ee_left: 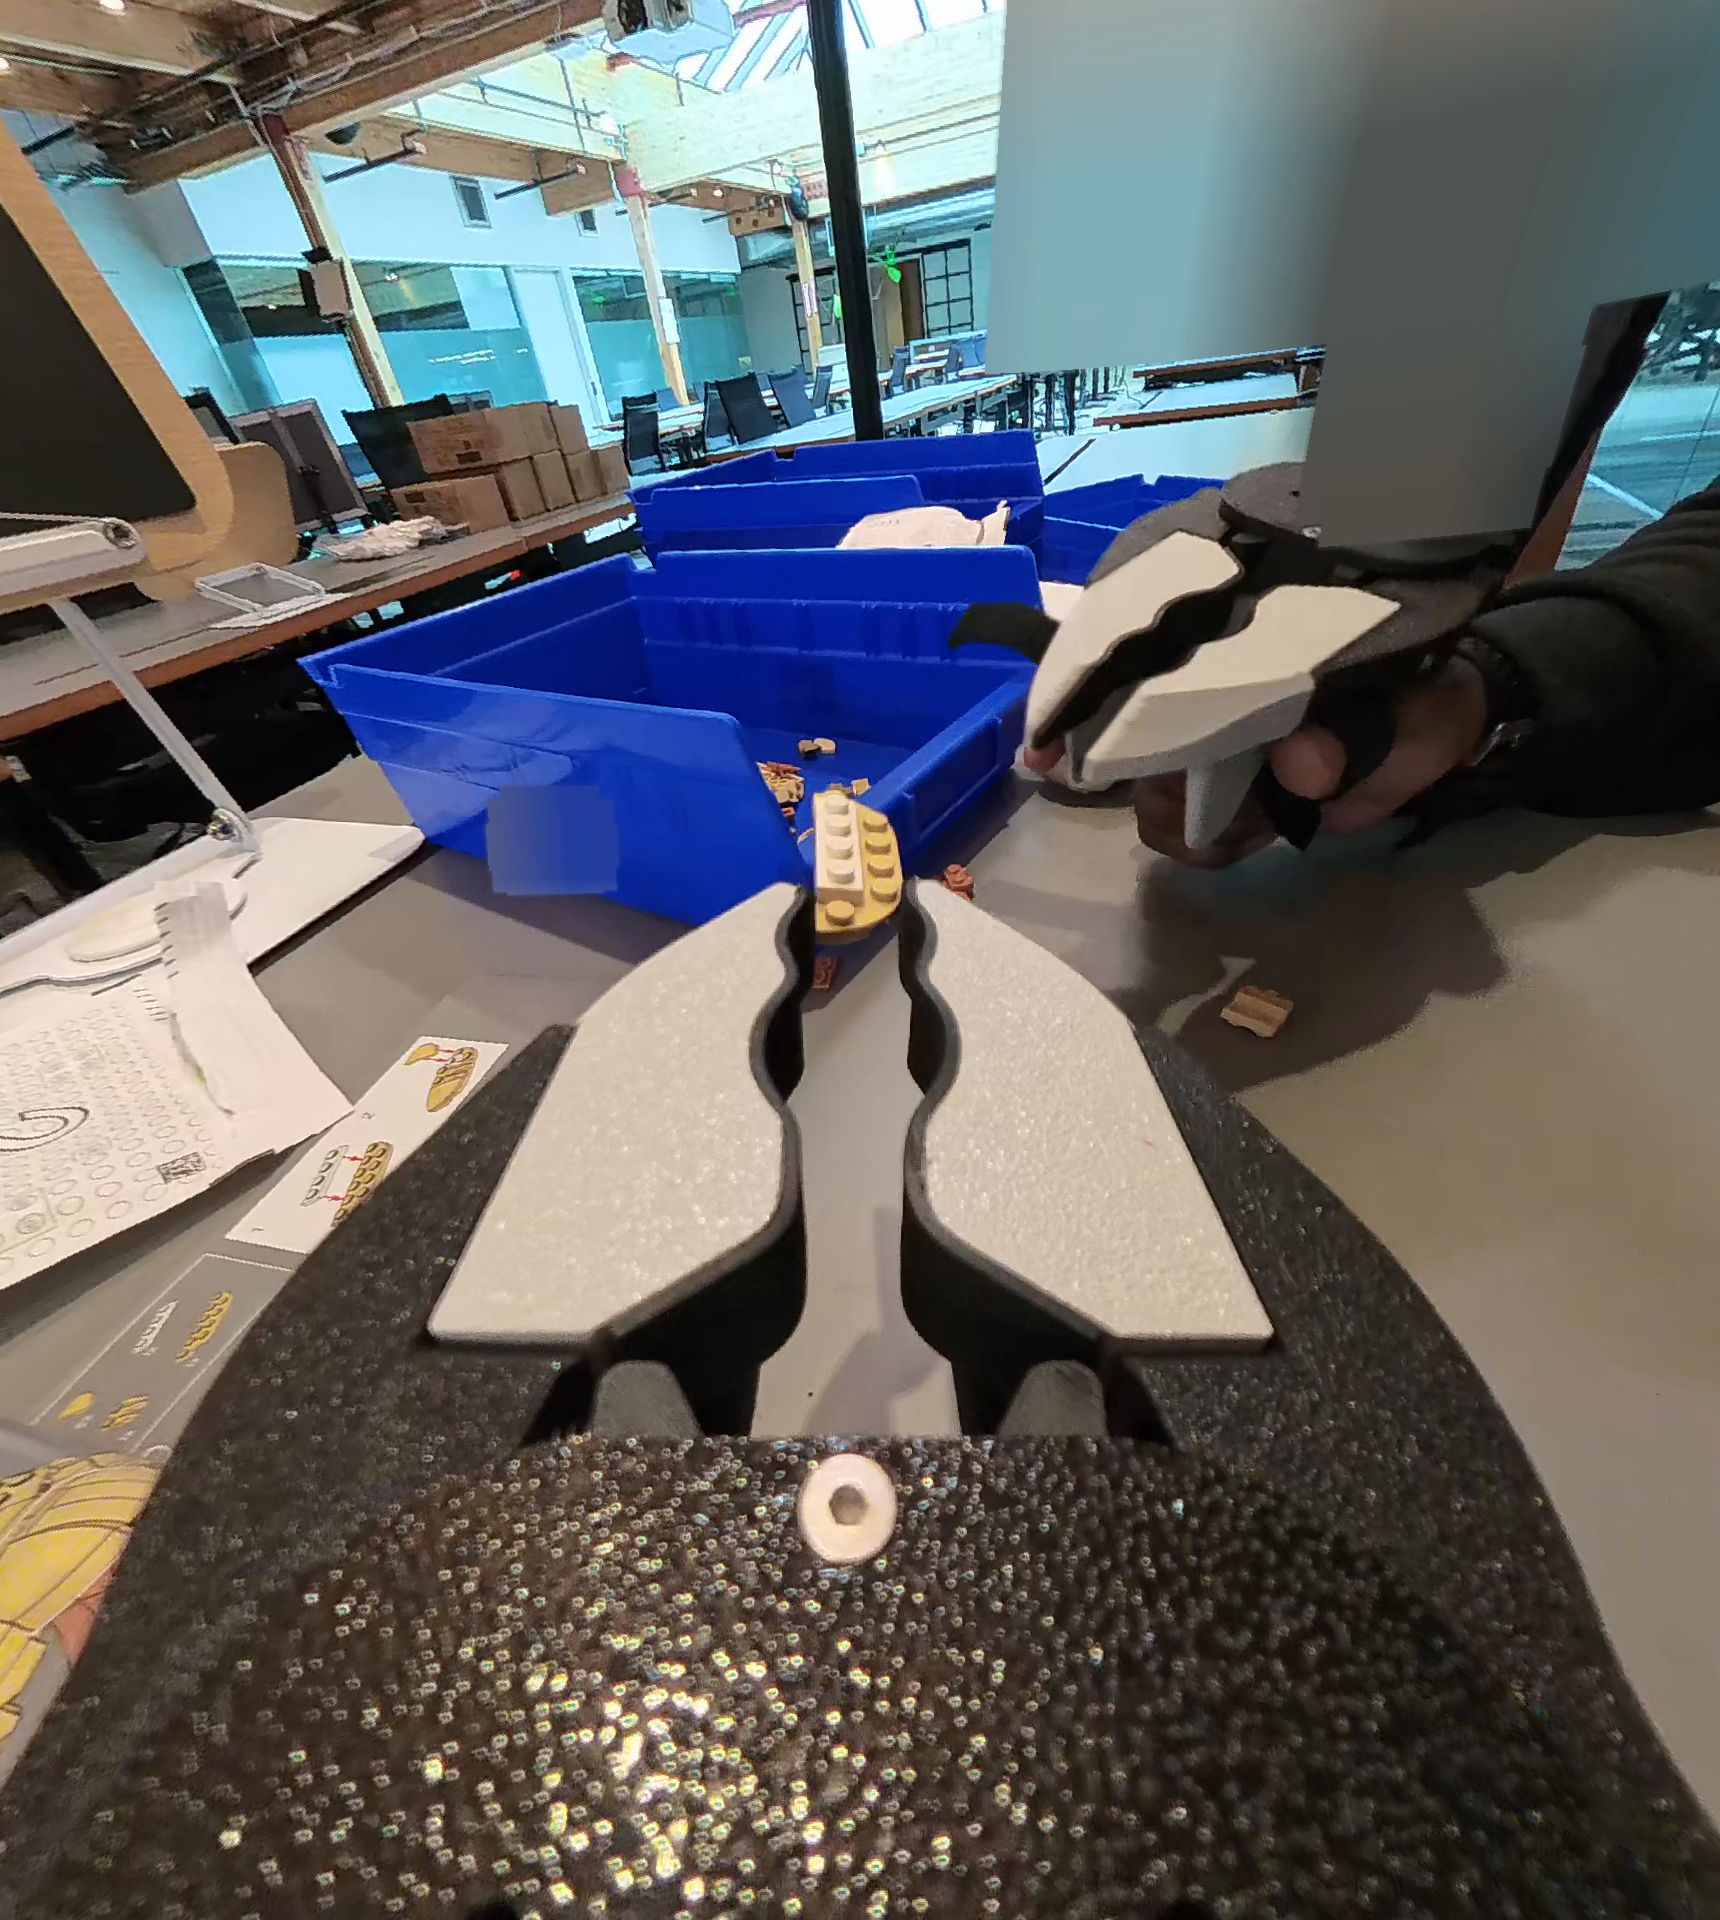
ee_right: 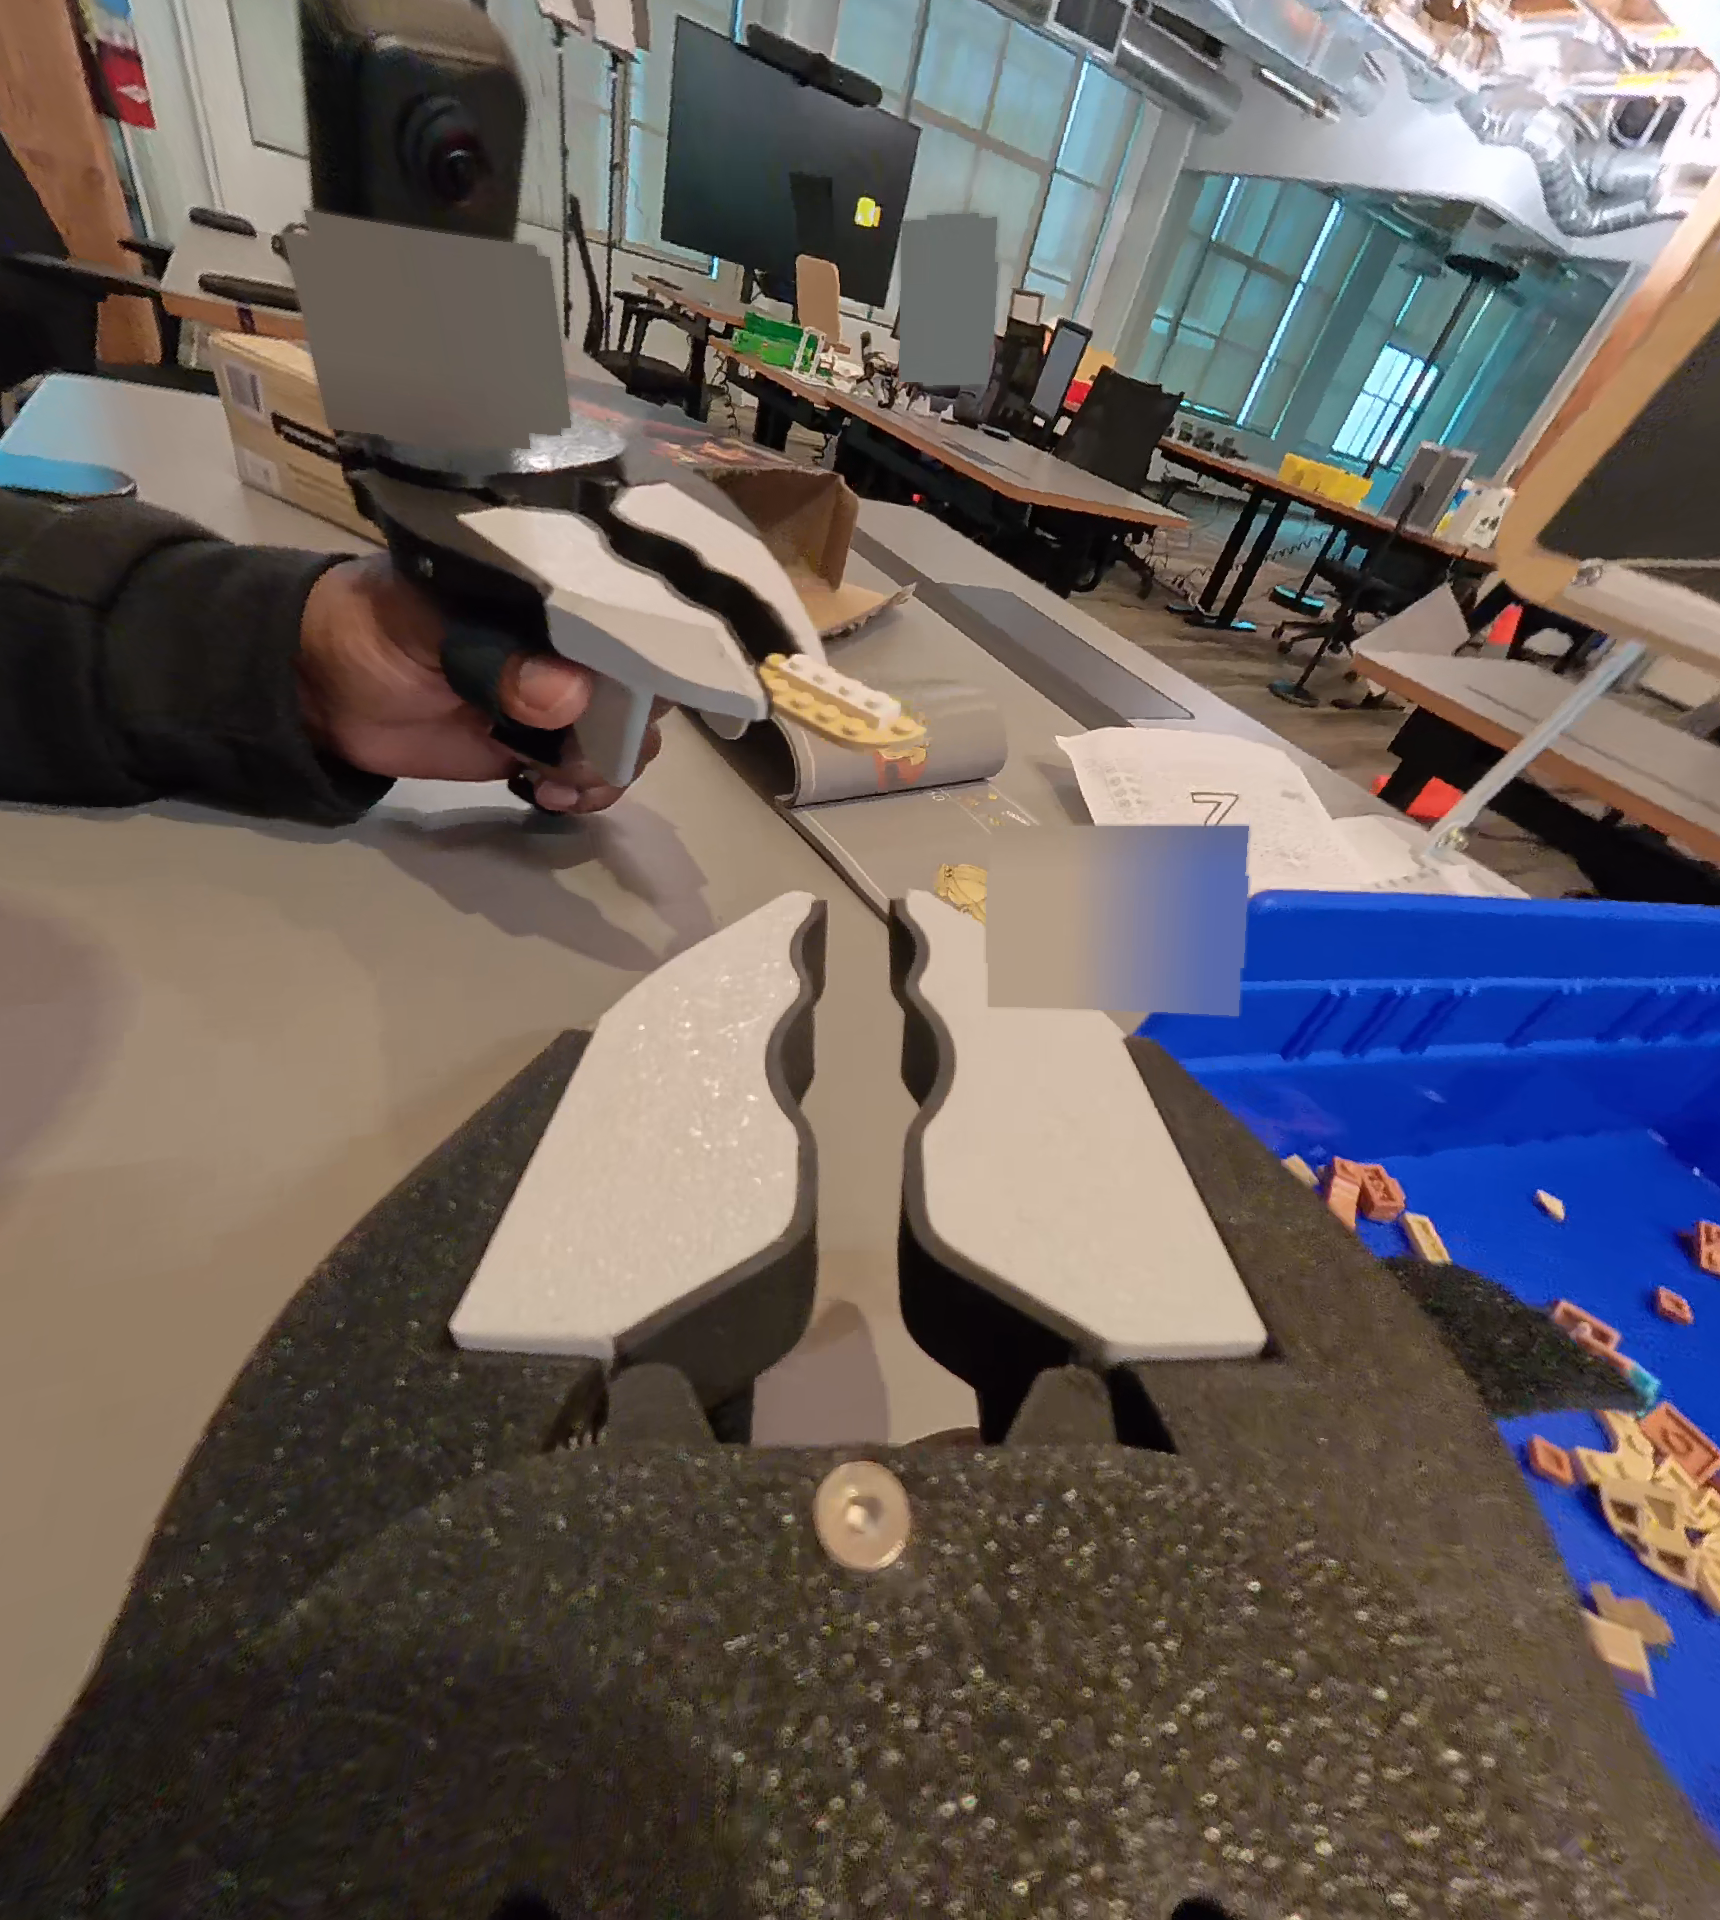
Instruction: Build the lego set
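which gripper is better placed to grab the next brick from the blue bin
Right. The right gripper is empty with its jaws slightly apart, right beside the blue bin of loose bricks. The left gripper is shut on the tan-and-white plate assembly.

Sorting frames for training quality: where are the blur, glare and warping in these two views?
Left wrist view: right tongs slightly motion-blurred, glints on the near black housing, straight lines bowed at the edges. Right wrist view: bin bricks smeared at the right edge, table curved by the wide lens.
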`<state>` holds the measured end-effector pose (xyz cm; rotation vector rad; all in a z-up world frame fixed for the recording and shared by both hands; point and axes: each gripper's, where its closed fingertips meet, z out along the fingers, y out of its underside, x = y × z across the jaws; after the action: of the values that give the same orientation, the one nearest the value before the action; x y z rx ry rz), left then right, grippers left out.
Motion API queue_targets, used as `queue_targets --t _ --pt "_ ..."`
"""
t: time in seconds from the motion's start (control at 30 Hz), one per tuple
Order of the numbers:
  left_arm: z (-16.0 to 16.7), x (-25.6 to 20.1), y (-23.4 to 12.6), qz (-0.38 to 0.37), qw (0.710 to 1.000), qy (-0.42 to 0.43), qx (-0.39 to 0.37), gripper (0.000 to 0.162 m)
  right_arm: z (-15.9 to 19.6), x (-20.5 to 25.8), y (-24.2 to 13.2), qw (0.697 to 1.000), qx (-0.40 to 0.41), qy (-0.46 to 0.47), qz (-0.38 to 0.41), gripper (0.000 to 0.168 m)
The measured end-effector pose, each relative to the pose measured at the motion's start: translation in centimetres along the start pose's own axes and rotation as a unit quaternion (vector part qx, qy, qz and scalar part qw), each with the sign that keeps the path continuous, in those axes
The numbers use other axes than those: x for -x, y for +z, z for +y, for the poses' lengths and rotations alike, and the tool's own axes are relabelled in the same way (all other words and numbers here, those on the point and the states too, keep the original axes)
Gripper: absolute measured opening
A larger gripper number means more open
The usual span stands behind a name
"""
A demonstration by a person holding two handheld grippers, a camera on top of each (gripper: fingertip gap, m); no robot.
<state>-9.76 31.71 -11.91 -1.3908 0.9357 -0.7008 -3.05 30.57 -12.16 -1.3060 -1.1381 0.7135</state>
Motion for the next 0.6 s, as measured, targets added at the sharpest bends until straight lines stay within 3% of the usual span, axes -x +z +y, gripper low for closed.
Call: queue_targets --t 0.23,0.37,0.6 --pt "-0.1 -0.1 0.0 0.0 1.0 0.008 0.004 0.015 0.0 -0.4 -0.2 0.998 0.05 0.023 -0.006 0.013" --pt "-0.2 -0.3 0.0 0.003 1.0 0.013 0.005 0.015 2.2 0.2 -0.7 0.989 0.143 -0.005 -0.041 0.019" --pt "0.1 -1.2 0.4 0.015 0.999 0.036 0.023 0.015 6.9 2.9 -4.0 0.943 0.302 -0.02 -0.136 0.026"
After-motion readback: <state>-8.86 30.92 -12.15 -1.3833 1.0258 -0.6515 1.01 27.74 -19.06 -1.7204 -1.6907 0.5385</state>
